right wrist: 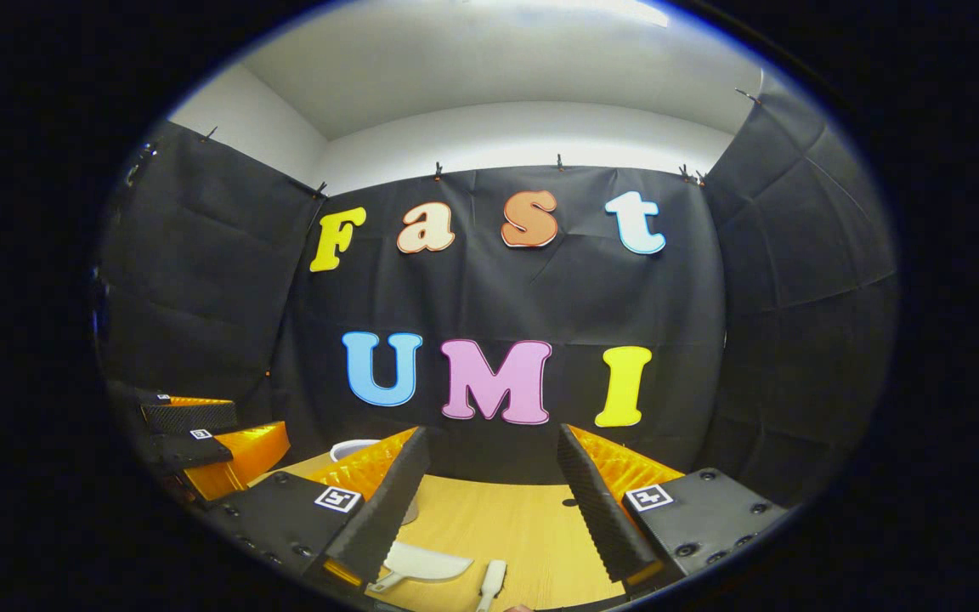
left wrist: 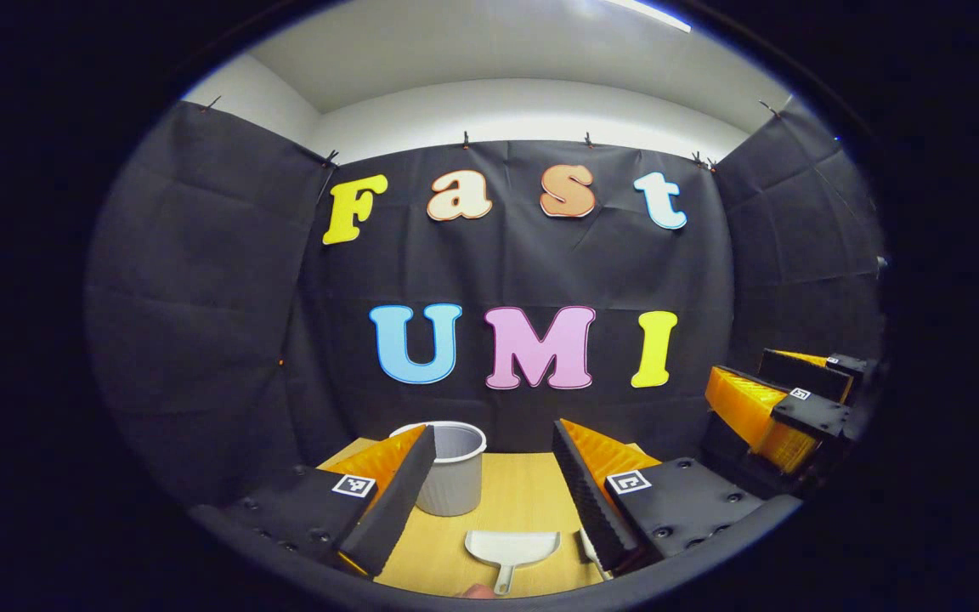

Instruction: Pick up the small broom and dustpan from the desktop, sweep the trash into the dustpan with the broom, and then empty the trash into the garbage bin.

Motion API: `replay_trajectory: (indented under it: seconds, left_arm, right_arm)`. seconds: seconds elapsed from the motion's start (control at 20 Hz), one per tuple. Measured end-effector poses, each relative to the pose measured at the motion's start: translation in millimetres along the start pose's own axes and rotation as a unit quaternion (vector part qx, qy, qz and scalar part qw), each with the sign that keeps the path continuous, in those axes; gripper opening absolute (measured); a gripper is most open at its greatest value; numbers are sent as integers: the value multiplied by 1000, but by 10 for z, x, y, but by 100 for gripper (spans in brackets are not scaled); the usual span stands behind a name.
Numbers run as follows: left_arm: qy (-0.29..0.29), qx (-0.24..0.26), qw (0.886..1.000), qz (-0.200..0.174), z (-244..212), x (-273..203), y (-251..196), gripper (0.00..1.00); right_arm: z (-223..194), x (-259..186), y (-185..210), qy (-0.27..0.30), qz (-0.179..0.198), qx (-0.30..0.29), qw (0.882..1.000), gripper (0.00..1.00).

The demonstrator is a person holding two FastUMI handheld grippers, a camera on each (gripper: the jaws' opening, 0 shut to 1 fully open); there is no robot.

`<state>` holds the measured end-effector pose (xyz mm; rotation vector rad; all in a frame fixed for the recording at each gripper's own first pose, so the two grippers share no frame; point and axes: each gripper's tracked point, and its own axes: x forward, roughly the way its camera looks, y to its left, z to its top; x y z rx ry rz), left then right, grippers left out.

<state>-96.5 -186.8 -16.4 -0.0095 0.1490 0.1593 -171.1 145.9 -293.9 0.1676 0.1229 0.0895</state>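
A white dustpan (left wrist: 511,548) lies flat on the wooden desktop (left wrist: 523,493), its handle pointing toward me, just below the gap of my left gripper (left wrist: 494,442), which is open and holds nothing. A white small broom (left wrist: 587,544) peeks out beside that gripper's right finger. A grey ribbed garbage bin (left wrist: 455,472) stands upright behind the dustpan. In the right gripper view the dustpan (right wrist: 426,563) and the broom (right wrist: 494,582) lie side by side under my right gripper (right wrist: 494,438), also open and holding nothing. The bin's rim (right wrist: 353,446) shows behind its left finger.
My right gripper (left wrist: 738,370) hovers at the right edge of the left gripper view, and my left gripper (right wrist: 260,422) at the left edge of the right gripper view. The black cloth wall closes off the desktop (right wrist: 506,518) at the back. A small dark speck (right wrist: 570,501) lies on the wood.
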Motion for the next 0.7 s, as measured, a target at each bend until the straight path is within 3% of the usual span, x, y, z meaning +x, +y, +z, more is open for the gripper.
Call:
replay_trajectory:
  seconds: [0.2,0.35,0.7]
  left_arm:
    - [4,-13,1000,1,30,-5,47,82]
    - [-15,-6,1000,10,184,12,182,81]
    - [-25,2,999,20,203,120,381,82]
  right_arm:
    - [186,-52,-175,-20,-28,-8,999,93]
    - [263,-31,-47,-27,-23,1,999,96]
    - [290,139,137,-32,-19,-12,999,93]
